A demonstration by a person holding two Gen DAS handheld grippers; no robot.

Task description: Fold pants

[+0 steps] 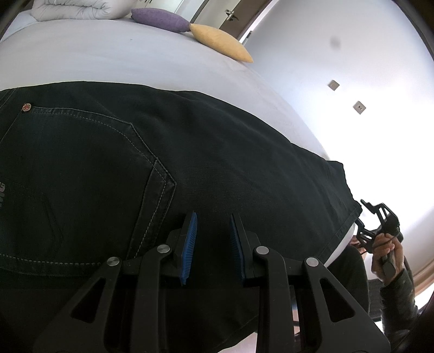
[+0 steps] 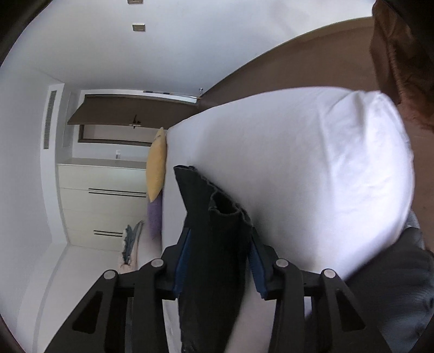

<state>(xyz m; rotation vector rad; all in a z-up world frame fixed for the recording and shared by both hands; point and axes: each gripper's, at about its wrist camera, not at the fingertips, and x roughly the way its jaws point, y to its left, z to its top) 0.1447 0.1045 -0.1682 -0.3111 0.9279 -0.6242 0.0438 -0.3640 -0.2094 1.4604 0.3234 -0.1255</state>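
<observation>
A: Lying flat across the white bed [image 1: 108, 54], the dark pants [image 1: 190, 141] are seen with a back pocket [image 1: 81, 152] turned up at the left and the leg ends hanging over the bed's right edge.

B: And the left gripper [image 1: 212, 236]?

A: It is held just over the cloth at the near edge. A narrow gap is kept between its blue pads [image 1: 190, 244], and nothing is pinched there.

B: The right gripper [image 2: 217, 260]?

A: It is set partly open around the leg ends [image 2: 214, 217]. Cloth fills the gap, but whether the pads press on it cannot be told.

B: Anything else?

A: A purple cushion [image 1: 160, 16] and a yellow cushion [image 1: 222, 43] are laid at the far side.
</observation>
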